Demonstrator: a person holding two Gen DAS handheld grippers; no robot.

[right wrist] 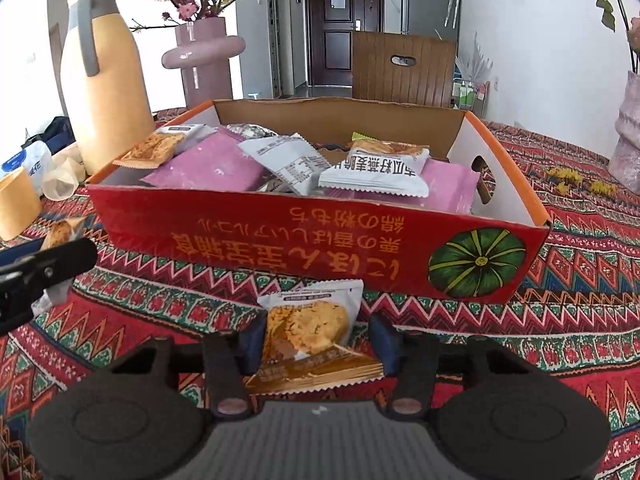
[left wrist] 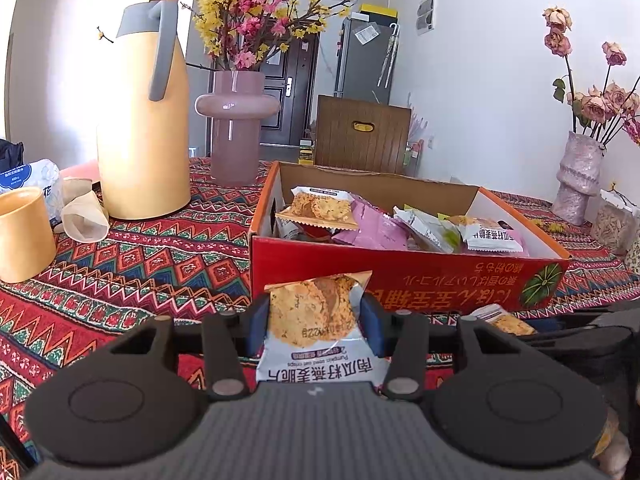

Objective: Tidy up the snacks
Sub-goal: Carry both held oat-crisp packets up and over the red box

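Left wrist view:
left gripper [left wrist: 316,322]: jaws clamped on a crisp packet [left wrist: 318,328], blue pads pressing both its sides
packet position: upright between the jaws, just in front of the red box [left wrist: 400,280]
red box: on the patterned counter [left wrist: 140,264] at 1 o'clock from the gripper, open top, holding several snack packets [left wrist: 320,210]
second crisp packet [left wrist: 502,318]: at 3 o'clock, beside the box front
yellow jug [left wrist: 140,120]: at 10 o'clock, pink vase [left wrist: 236,120] just right of it

Right wrist view:
right gripper [right wrist: 318,342]: jaws partly apart around the second crisp packet [right wrist: 312,332]; left pad touches, right pad shows a gap
packet position: lying on the counter [right wrist: 580,280], box [right wrist: 280,240] at 12 o'clock
left gripper [right wrist: 44,268]: at 9 o'clock, with its packet [right wrist: 60,234]
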